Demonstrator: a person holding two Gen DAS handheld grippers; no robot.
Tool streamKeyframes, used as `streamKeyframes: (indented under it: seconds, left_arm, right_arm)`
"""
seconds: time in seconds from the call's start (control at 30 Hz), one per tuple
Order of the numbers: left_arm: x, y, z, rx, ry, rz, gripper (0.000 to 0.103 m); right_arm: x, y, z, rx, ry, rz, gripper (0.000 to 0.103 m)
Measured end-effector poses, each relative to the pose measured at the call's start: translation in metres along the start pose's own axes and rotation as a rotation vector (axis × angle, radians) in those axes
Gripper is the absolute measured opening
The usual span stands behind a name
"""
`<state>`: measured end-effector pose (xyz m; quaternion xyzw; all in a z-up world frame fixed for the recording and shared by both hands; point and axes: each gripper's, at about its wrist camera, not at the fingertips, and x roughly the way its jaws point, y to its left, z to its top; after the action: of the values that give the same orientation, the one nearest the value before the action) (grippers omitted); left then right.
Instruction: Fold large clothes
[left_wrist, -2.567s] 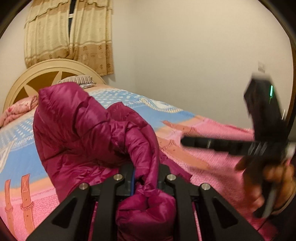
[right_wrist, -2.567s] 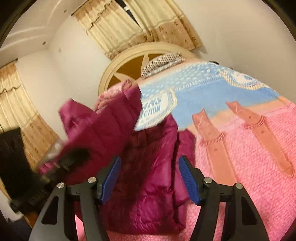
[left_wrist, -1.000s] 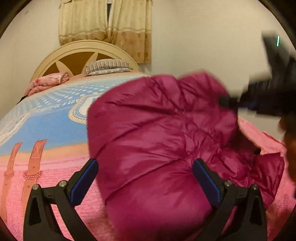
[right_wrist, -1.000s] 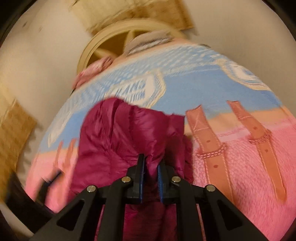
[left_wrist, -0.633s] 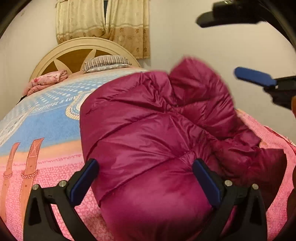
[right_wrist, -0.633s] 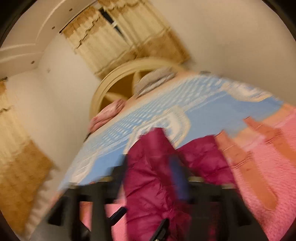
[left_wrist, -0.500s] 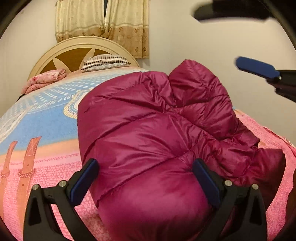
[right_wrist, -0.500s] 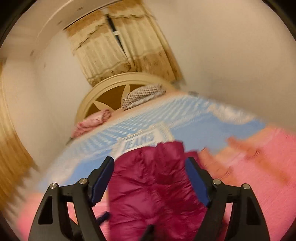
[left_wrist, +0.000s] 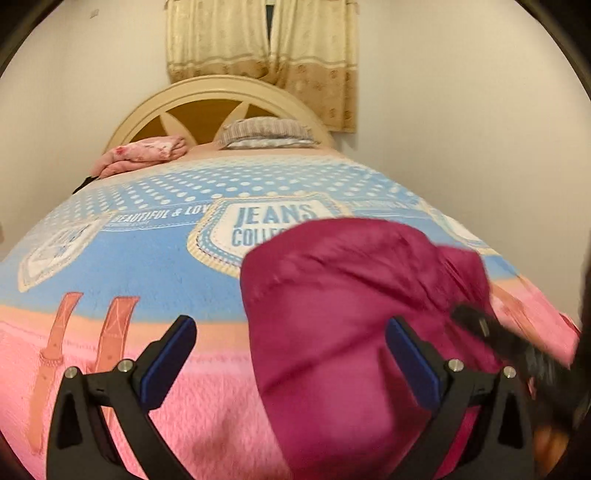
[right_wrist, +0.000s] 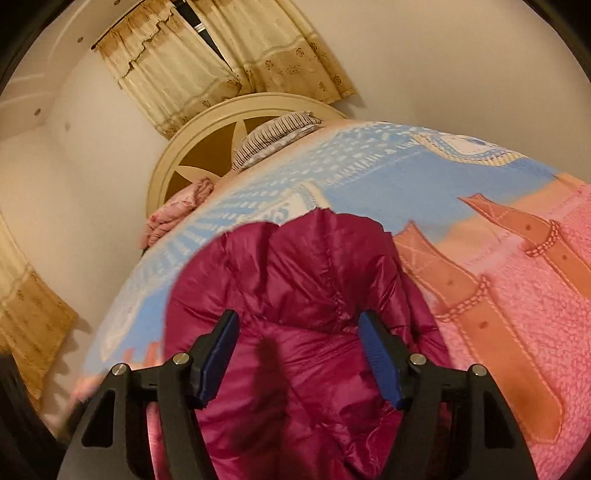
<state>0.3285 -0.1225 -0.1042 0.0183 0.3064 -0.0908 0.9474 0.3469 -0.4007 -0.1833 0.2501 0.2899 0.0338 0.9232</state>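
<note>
So there's this big magenta puffer jacket (left_wrist: 351, 325) lying bunched up on the bed (left_wrist: 122, 258), down in the pink part of the blanket near the foot edge, with its top end just poking over onto the blue band and covering a corner of the "JEANS" patch (left_wrist: 273, 221). It's sitting closer to the bed's right side than the left, seen from the foot.

The left gripper (left_wrist: 291, 354) is hanging over the foot end with its jaws standing wide apart. The blue pads (left_wrist: 170, 354) aren't pressing on anything; the left one is over bare pink blanket and the jacket's puffy bulk is filling the right half of the gap, so it's not gripping.

The right gripper (right_wrist: 299, 354) is pointing down at the jacket from the other side, jaws partway apart and closing in right now. The quilted fabric is lying under and between the pads (right_wrist: 380, 362), but they're not pinching it as far as I can see. In the left wrist view it's showing up as a blurry black bar (left_wrist: 506, 343) coming in across the jacket's right edge.

Up at the far end there's the cream arched headboard (left_wrist: 221, 92), a striped pillow (left_wrist: 266, 133) against it, and a folded pink floral blanket (left_wrist: 144, 151) sitting in the left corner. Beige curtains (left_wrist: 258, 44) are hanging on the wall behind.
</note>
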Motion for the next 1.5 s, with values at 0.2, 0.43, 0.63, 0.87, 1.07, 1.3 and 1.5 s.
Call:
streamKeyframes:
  seconds: [0.2,0.43,0.63,0.87,1.07,1.3,1.5]
  left_arm:
    - [0.05,-0.028,0.002,0.037,0.081,0.062,0.103]
    - [0.076,-0.039,-0.011,0.085,0.165,0.059,0.103]
    - [0.084,-0.04,-0.018,0.077,0.195,0.041,0.103]
    - [0.091,-0.046,-0.021,0.093,0.223,0.04,0.103]
    - [0.094,-0.049,-0.024,0.097,0.226,0.044,0.103]
    - [0.096,-0.05,-0.025,0.1,0.235,0.041,0.103]
    - [0.097,-0.051,-0.026,0.102,0.234,0.043,0.103]
  right_arm:
    - [0.009,-0.01,-0.003,-0.035,-0.004,-0.053,0.066]
    - [0.029,-0.035,-0.001,-0.006,0.038,-0.065,0.066]
    - [0.037,-0.045,-0.002,0.02,0.07,-0.051,0.066]
    - [0.048,-0.05,0.0,0.041,0.11,-0.045,0.066]
    - [0.054,-0.05,0.001,0.034,0.124,-0.053,0.066]
    - [0.06,-0.05,0.002,0.035,0.145,-0.05,0.068]
    - [0.062,-0.051,0.003,0.036,0.149,-0.048,0.068]
